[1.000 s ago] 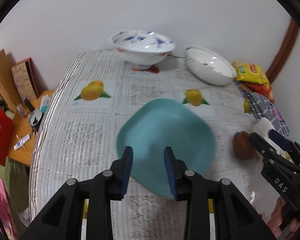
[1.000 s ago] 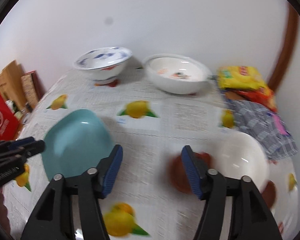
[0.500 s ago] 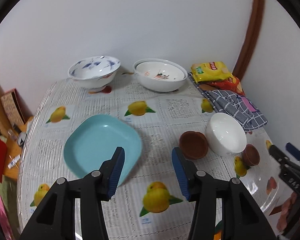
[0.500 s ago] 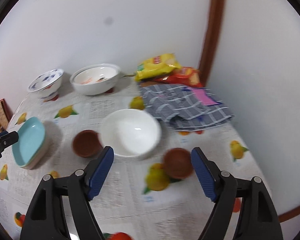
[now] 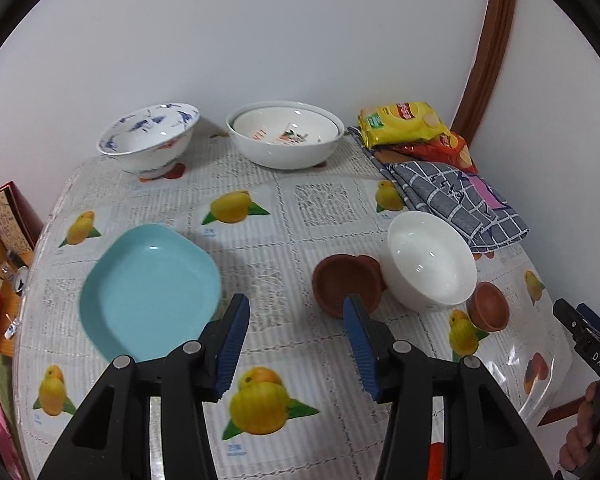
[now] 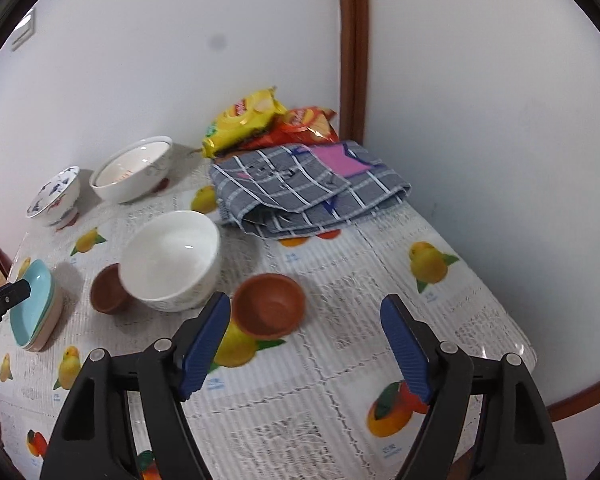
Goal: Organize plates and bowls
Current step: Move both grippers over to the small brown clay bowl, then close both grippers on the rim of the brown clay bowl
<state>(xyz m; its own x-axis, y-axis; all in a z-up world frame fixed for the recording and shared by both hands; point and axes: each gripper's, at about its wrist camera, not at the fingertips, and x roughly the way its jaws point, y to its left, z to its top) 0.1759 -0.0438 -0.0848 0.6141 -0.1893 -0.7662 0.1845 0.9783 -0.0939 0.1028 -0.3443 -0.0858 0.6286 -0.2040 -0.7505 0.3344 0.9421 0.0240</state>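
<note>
A teal square plate (image 5: 148, 292) lies on the table, topping a small stack (image 6: 34, 308) of plates. My left gripper (image 5: 294, 320) hangs open above the tablecloth between that plate and a brown clay bowl (image 5: 346, 280), with nothing between its fingers. A plain white bowl (image 5: 430, 260) stands beside the brown one, and a second brown bowl (image 5: 488, 306) sits to its right. My right gripper (image 6: 306, 316) is open wide, with that second brown bowl (image 6: 270, 310) just beyond its left finger. A blue-patterned bowl (image 5: 152, 136) and a large white bowl (image 5: 284, 134) stand by the wall.
Yellow and red crisp packets (image 6: 256, 118) and a folded checked cloth (image 6: 304, 186) fill the back right corner. The table's rounded edge (image 6: 532, 356) runs close on the right. A low side table (image 5: 8, 240) with clutter stands off the left.
The left gripper has drawn back from the teal plate, which now rests on the table, and its jaws have widened. The right gripper has swung right to the second brown bowl and opened wider.
</note>
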